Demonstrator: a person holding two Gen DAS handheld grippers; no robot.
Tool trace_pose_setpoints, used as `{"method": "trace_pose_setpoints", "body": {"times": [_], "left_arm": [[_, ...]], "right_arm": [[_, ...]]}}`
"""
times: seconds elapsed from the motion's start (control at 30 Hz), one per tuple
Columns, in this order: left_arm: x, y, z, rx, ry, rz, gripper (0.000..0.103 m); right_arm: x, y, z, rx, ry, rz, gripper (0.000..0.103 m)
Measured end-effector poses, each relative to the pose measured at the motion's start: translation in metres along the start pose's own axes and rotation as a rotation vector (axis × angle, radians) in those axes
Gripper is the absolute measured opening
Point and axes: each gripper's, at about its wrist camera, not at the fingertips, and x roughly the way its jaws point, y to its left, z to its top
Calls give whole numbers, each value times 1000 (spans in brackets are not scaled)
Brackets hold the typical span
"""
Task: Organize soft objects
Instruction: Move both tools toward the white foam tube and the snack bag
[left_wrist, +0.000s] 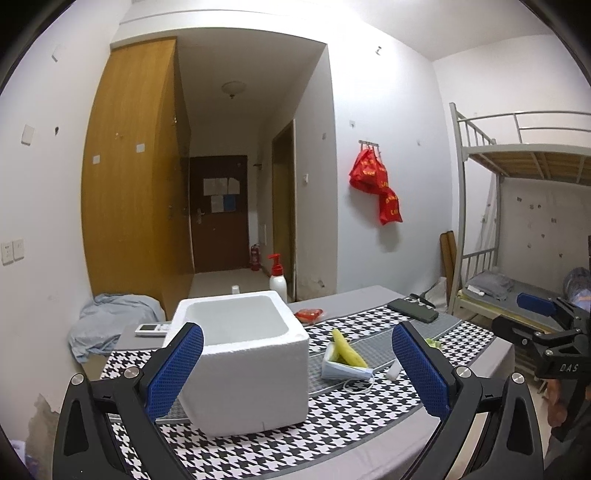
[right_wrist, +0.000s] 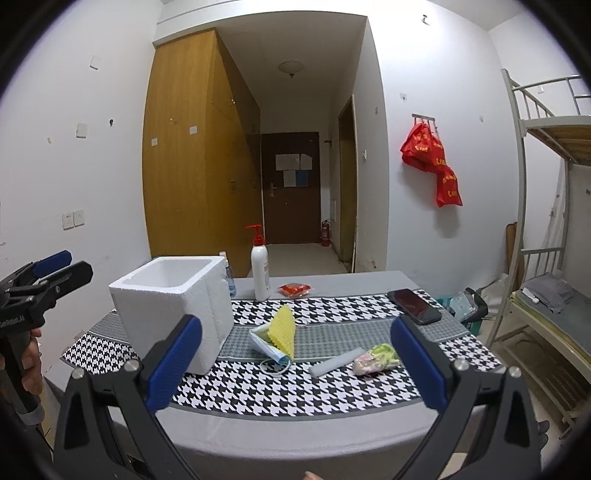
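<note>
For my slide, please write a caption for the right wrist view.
Open right hand-held gripper faces a foam box, yellow cloth, face mask and floral pouch on a houndstooth tablecloth.

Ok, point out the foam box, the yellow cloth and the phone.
foam box (right_wrist: 166, 306): right wrist view, front wall.
yellow cloth (right_wrist: 283, 328): right wrist view, middle of its face.
phone (right_wrist: 413, 301): right wrist view, screen.

From the left wrist, the box (left_wrist: 240, 354) hides part of the remote (left_wrist: 151, 328), and the right finger (left_wrist: 421, 369) covers most of the green cloth (left_wrist: 433, 342). The bunk (right_wrist: 554, 155) runs off the right edge. The red packet's (right_wrist: 294, 289) print is perhaps too small to read.
</note>
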Motion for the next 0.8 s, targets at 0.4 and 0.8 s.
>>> {"method": "trace_pose_setpoints", "body": {"times": [0.4, 0.8], "left_arm": [[-7, -8, -26, -50, -17, -74, 102], [-9, -24, -48, -66, -11, -135, 102]], "right_arm": [[-11, -10, -20, -2, 16, -9, 103], [-13, -16, -35, 17, 17, -16, 103]]}}
